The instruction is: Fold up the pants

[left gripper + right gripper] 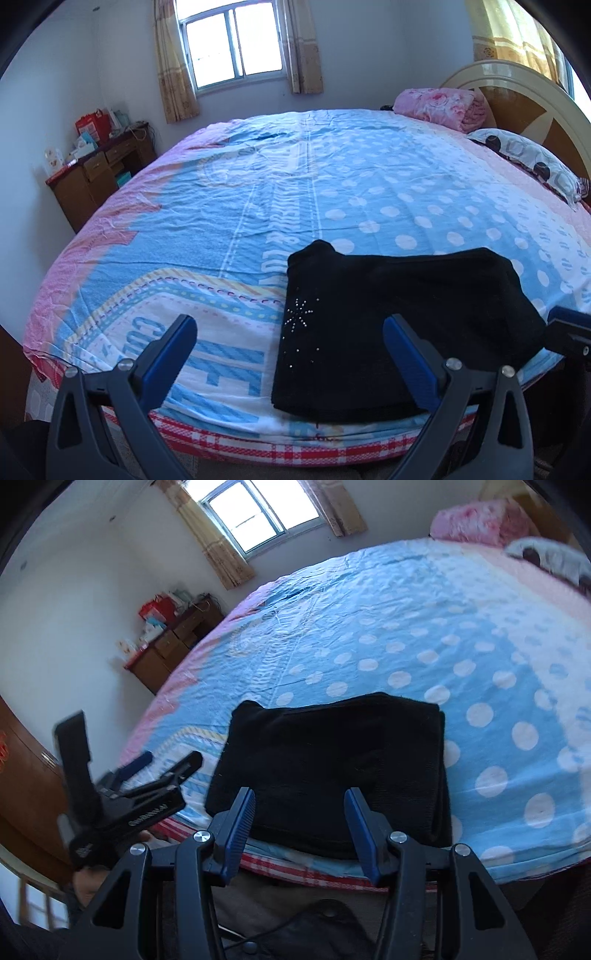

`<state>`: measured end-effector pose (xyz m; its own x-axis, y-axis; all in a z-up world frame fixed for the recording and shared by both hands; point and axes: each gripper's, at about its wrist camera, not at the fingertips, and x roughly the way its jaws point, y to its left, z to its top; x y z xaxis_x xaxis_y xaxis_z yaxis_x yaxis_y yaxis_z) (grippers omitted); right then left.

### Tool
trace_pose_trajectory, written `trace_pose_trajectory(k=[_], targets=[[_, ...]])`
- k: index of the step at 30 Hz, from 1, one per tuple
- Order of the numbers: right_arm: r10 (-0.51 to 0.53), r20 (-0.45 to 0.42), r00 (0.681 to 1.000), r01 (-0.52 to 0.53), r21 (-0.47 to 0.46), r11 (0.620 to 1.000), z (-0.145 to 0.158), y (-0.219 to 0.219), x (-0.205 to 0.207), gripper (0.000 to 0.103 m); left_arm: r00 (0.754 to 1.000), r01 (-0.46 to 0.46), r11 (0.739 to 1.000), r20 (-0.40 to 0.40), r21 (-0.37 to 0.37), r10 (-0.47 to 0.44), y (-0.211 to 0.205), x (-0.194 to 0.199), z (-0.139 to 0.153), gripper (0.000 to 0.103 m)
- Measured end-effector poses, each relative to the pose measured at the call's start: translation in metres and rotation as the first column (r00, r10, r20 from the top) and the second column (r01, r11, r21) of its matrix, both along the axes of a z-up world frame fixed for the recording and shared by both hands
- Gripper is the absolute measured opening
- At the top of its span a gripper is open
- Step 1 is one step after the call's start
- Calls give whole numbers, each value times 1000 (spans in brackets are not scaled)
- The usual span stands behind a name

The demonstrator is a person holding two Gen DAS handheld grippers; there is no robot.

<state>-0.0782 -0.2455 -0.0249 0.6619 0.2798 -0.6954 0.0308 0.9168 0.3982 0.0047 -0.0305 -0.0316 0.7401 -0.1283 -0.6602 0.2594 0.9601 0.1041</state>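
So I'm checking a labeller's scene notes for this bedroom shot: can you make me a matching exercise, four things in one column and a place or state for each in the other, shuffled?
Things:
1. black pants
2. pink blanket
3. wooden desk
4. left gripper

Places or states:
A. rolled up by the headboard
B. against the wall below the window
C. folded flat at the near edge of the bed
D. open, nothing between its fingers

Pairs: 1-C, 2-A, 3-B, 4-D
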Motion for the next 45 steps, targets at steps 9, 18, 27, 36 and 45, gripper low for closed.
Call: trace_pose_trajectory(k=[9,18,27,36,45], targets=[[-5,216,976,104,-447,889,37,39,-34,53,999,41,999,13,-9,-40,1,-18,3,103],[-16,354,935,140,-329,934,70,46,-58,61,998,11,1000,55,-6,-11,11,-34,23,103],[-190,173,966,206,-81,975,9,-36,-19,65,976,69,992,-197,-104,-89,12,33,-33,103],[-133,-65,989,138,67,988,-89,-70,27,66,905,111,948,-363,-299,-220,6,88,-80,98],[61,-87,994,-67,-78,995,-70,-27,44,30,911,170,888,-276,-428,-307,14,87,-53,28]])
